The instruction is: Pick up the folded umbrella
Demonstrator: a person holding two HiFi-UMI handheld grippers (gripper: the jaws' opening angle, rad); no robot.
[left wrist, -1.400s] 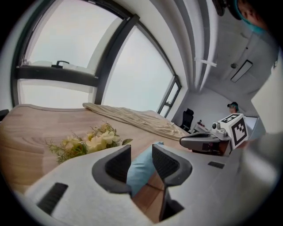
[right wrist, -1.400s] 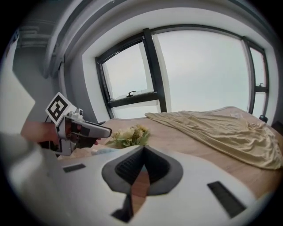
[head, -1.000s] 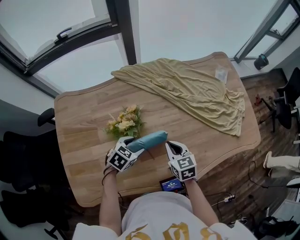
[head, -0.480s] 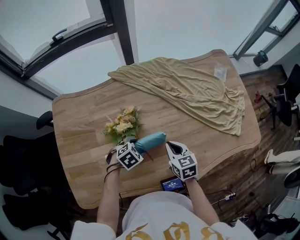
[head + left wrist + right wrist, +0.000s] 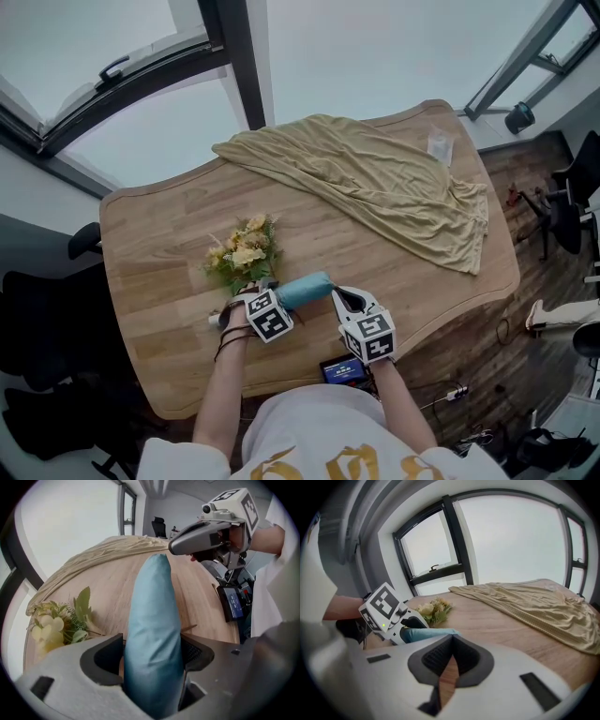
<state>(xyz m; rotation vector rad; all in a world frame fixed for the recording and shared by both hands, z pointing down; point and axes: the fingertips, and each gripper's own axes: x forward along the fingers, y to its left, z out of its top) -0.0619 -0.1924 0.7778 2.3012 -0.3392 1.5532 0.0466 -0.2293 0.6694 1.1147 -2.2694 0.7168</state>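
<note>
Your left gripper [image 5: 153,654] straddles the folded umbrella [image 5: 152,616]. Its jaws have just been opening and are now wide, the pads seemingly only brushing the umbrella. It lies on the table [image 5: 159,281], its long axis pointing toward your right gripper [image 5: 451,654], which is pinched closed and empty. Left is nearer.

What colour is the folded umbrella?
The umbrella is light teal-blue, clearest in the left gripper view.
</note>
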